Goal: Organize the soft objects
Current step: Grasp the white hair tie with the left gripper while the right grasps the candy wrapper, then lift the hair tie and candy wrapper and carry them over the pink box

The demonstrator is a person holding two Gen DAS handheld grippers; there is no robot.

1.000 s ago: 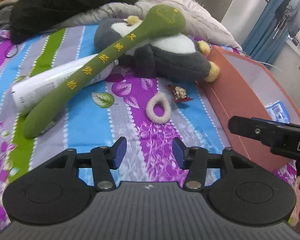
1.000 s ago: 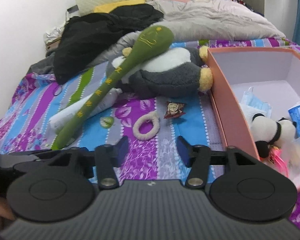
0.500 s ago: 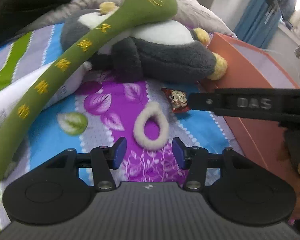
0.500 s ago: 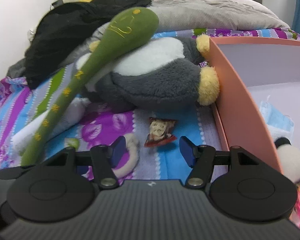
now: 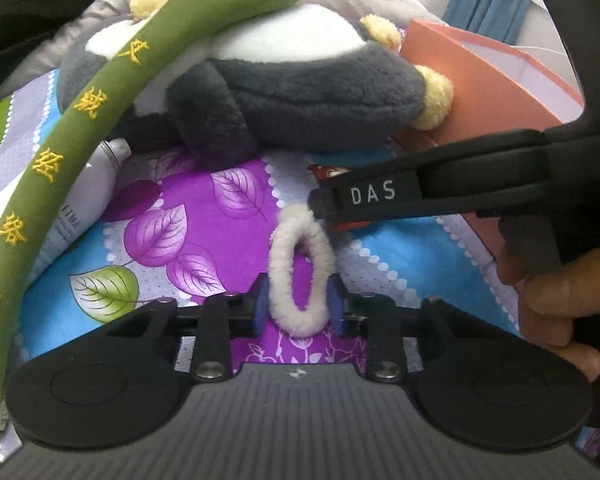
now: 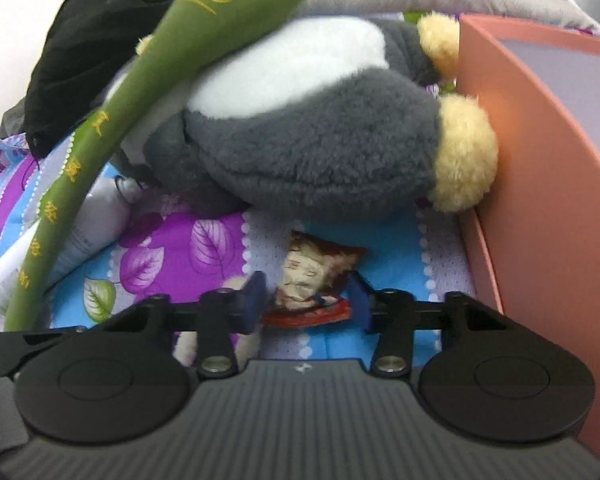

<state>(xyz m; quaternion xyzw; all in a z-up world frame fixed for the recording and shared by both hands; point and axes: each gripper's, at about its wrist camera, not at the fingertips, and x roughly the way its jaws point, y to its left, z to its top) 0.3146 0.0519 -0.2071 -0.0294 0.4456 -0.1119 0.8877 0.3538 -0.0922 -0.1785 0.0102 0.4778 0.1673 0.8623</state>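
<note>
Both grippers are working low over the striped bedsheet (image 5: 400, 256), side by side. The left gripper (image 5: 299, 308) is closing with the fluffy hair tie (image 5: 300, 268) standing between its blue pads (image 5: 260, 312); the pads are lying right at the loop's flanks, and whether they are pressing yet is hard to tell. The loop's long axis is running straight away from the tool, near end between the fingers, far end reaching up to the tip of the right gripper's finger. The right gripper (image 6: 306, 304) is closing as well, with the snack packet (image 6: 312, 280) lying flat between its fingers, bottom edge nearest the tool; a small gap is showing on both sides, so nothing is gripped there. Each hand is nearer its own item, the hair tie sitting just left of the packet. A hand (image 5: 556, 300) is wrapping the right tool's handle. Just beyond both items the grey and white plush toy (image 6: 308, 136) is lying crosswise, the long green plush (image 5: 112, 92) draped over it, a white tube (image 5: 88, 200) tucked beneath that, left of the tools. Right of the right gripper the orange box (image 6: 540, 184) is standing, its wall touching the toy's yellow foot; its contents are not showing from here. I judge both pickups are headed rightward over that wall.
</note>
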